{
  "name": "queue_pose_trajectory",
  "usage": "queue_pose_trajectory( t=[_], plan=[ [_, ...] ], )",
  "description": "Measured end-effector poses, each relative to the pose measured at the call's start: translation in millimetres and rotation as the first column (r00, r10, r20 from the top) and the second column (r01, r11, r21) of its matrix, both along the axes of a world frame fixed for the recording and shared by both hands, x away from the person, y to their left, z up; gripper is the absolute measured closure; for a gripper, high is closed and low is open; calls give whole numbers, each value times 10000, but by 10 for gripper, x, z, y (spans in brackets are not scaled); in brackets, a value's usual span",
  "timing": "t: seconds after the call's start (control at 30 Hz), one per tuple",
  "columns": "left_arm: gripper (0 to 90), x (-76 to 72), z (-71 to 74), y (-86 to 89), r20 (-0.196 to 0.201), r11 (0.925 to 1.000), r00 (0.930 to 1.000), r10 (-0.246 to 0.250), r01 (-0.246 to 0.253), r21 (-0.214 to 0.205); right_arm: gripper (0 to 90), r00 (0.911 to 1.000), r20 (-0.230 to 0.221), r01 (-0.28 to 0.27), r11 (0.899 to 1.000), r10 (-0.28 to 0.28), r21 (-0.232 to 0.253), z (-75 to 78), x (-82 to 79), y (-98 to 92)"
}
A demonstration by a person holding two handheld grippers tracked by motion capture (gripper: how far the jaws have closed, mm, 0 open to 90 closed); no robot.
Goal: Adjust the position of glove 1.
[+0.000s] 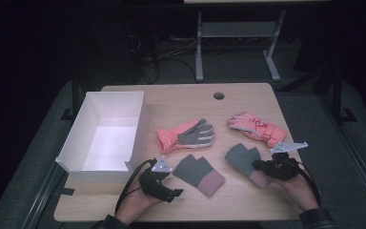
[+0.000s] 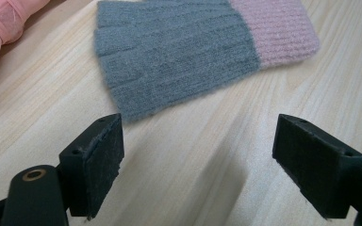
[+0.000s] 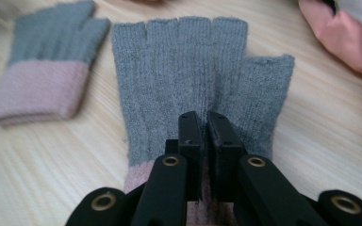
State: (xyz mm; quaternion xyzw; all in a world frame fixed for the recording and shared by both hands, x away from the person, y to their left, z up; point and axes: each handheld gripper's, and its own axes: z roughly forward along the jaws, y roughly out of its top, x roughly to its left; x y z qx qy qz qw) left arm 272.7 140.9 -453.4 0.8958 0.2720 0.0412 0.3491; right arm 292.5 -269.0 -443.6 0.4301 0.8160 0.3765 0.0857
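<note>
High overhead; two close tool cameras.

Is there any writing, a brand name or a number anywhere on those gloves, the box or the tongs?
None can be read.
The pink padded ski glove bears a small pale mark on its back, too small and blurred to read.
The grey knitted fingerless gloves with pink cuffs, the white open box and the black tongs carry no lettering.
</note>
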Motion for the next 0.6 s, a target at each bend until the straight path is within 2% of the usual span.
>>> queue_pose_trajectory(
  t=[0.17, 0.33, 0.6],
  plan=[
    [167, -2, -8, -12, 45, 10000, 10000, 64, -64, -49, 853, 9995, 51, -312, 9993, 311, 193, 70, -11, 122],
    [167, -7, -3, -8, 96, 10000, 9999, 58, -58, -34, 853, 9970, 125, -761, 9968, 759, 224, 150, -6, 334],
    [167, -1, 6, -6, 57, 10000, 10000, 13, -13, 34, 852, 9914, 76, -1312, 9894, 1310, 618, 225, 45, 664]
  ],
)
